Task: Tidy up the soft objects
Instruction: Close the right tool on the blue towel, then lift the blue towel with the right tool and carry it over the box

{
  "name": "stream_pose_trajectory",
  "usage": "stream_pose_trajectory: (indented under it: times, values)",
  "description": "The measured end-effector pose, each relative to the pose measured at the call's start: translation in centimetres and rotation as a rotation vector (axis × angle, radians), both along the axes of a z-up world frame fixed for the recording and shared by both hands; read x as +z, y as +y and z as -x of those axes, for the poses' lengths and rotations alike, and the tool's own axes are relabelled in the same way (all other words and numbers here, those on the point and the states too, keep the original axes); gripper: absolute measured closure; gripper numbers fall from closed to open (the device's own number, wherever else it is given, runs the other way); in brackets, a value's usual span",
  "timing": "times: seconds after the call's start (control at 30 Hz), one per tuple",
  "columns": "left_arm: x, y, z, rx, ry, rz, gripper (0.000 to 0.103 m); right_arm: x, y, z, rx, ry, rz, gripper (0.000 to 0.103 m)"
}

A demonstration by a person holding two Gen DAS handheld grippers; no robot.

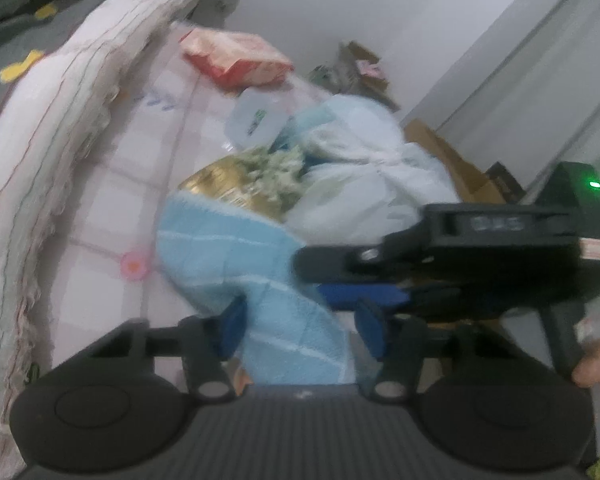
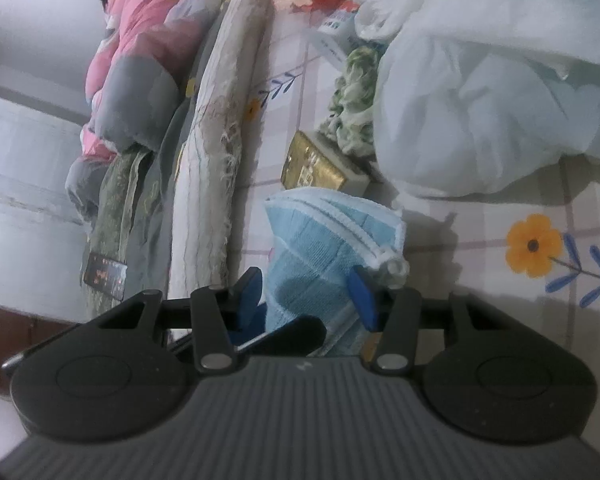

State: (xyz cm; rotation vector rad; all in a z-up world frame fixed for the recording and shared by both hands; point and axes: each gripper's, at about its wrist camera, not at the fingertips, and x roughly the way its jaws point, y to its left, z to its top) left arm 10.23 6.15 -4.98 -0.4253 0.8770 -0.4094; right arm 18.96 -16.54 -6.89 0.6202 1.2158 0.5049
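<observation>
A light blue striped towel (image 1: 236,248) lies folded on the checked bed sheet (image 1: 100,208). My left gripper (image 1: 304,328) stands open with its blue pads on either side of the towel's near end. My right gripper (image 2: 306,300) is also open around the same towel (image 2: 320,248), which passes between its blue pads; it shows in the left wrist view as a black body (image 1: 480,248) at right. Neither set of pads visibly pinches the cloth.
A gold box (image 2: 314,168) and a green fluffy cloth (image 2: 354,104) lie just beyond the towel. A white plastic bag (image 2: 500,80) bulges at right. A red packet (image 1: 236,56) and rolled quilts (image 1: 60,128) lie at left. Cardboard boxes (image 1: 456,160) stand off the bed.
</observation>
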Motion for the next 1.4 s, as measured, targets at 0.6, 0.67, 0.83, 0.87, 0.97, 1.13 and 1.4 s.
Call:
stream_pose_trajectory:
  times: [0.6, 0.67, 0.83, 0.87, 0.97, 1.13, 1.4]
  values:
    - [4.1, -1.5, 2.5, -0.033, -0.155, -0.044, 0.045, 1.5, -1.4, 1.7, -0.032, 0.043, -0.199, 0.071]
    - [5.3, -1.6, 3.0, -0.032, -0.185, -0.049, 0.045, 2.8, -1.6, 2.1, -0.029, 0.015, -0.223, 0.071]
    - [8.6, -2.6, 3.8, -0.049, -0.262, -0.072, 0.045, 5.8, -3.0, 2.9, -0.034, -0.06, -0.283, 0.072]
    - [9.3, -3.0, 3.9, -0.056, -0.278, -0.075, 0.045, 6.4, -3.5, 3.1, -0.037, -0.075, -0.293, 0.072]
    - [11.2, -4.6, 3.8, -0.087, -0.321, -0.079, 0.044, 8.4, -5.5, 3.6, -0.055, -0.13, -0.32, 0.072]
    - [13.8, -9.0, 2.7, -0.173, -0.372, -0.067, 0.043, 11.3, -10.6, 4.6, -0.124, -0.217, -0.332, 0.073]
    - [15.1, -20.3, 0.2, -0.367, -0.413, -0.057, 0.043, 13.0, -22.7, 6.9, -0.328, -0.278, -0.32, 0.073]
